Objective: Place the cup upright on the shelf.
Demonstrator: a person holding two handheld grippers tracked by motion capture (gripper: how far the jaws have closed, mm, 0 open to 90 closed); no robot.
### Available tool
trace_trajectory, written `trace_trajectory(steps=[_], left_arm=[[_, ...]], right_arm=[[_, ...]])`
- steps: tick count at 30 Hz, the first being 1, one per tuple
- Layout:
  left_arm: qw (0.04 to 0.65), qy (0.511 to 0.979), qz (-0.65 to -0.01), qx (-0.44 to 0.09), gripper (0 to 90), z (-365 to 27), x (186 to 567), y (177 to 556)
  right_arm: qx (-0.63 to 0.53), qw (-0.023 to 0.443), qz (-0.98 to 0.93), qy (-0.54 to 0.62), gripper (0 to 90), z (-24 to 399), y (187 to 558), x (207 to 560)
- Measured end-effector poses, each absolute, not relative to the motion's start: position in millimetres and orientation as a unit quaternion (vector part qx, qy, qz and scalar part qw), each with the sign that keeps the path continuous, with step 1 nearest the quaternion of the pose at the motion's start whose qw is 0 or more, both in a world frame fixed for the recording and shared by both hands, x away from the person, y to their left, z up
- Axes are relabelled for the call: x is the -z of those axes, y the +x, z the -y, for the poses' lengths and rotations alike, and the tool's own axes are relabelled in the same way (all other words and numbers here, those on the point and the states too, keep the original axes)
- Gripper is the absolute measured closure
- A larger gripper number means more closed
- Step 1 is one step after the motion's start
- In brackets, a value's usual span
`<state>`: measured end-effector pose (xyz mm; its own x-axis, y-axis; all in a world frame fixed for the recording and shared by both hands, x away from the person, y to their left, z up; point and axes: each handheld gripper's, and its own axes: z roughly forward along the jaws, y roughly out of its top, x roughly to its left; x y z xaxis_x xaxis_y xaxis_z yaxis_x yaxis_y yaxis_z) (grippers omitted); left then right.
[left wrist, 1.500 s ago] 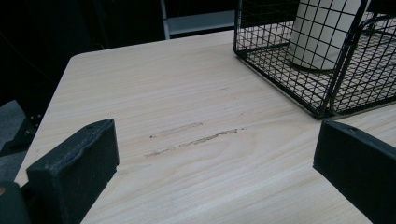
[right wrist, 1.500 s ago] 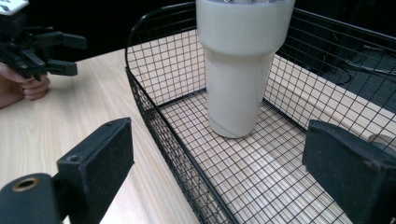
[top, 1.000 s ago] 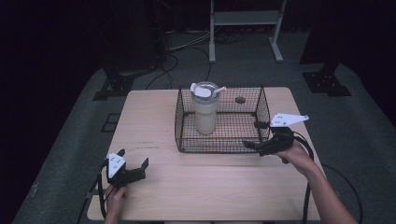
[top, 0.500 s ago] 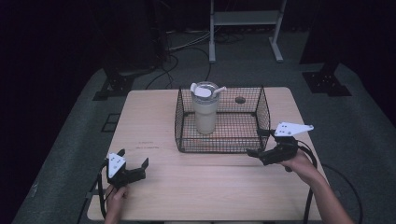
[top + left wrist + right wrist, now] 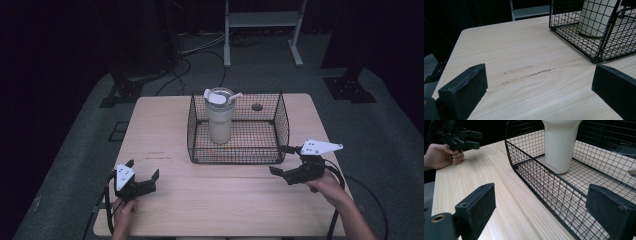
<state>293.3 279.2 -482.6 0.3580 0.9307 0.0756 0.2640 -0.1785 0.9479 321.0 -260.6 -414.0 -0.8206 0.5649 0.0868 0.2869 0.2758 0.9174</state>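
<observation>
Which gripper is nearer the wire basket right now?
The right gripper, open beside the wire basket at its near right corner. The left gripper, also open, sits well off toward the table's near left corner.

The left gripper (image 5: 142, 176) is sitting low at the person's left, near the front edge, its jaws standing wide apart and pointing forward and to the right. The left hand (image 5: 124, 206) is wrapping its grip from behind, fingers (image 5: 456, 157) curling round the handle (seen from the side in the right gripper view). The right gripper (image 5: 283, 160) is hanging out at the person's right, jaws spread wide and facing left, grey plate on top. The right hand (image 5: 326, 185) is holding it from behind, forearm running back toward the bottom right corner.
</observation>
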Motion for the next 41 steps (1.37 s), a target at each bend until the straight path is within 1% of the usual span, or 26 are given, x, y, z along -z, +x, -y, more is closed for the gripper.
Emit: trace_trajectory(steps=[12,16,28,41], left_arm=[[0.466,0.680,-0.439,-0.358,0.0,-279,483,293],[0.466,0.680,-0.440,-0.357,0.0,-279,483,293],[0.465,0.680,-0.440,-0.357,0.0,-279,483,293],[0.464,0.680,-0.440,-0.359,0.0,-278,483,293]], right_arm=[[-0.550,0.135,-0.772,0.289,8.5,276,310,425],[-0.551,0.144,-0.768,0.292,8.5,281,307,428],[-0.554,0.151,-0.755,0.316,8.5,295,293,449],[-0.530,0.158,-0.766,0.327,8.5,292,279,466]])
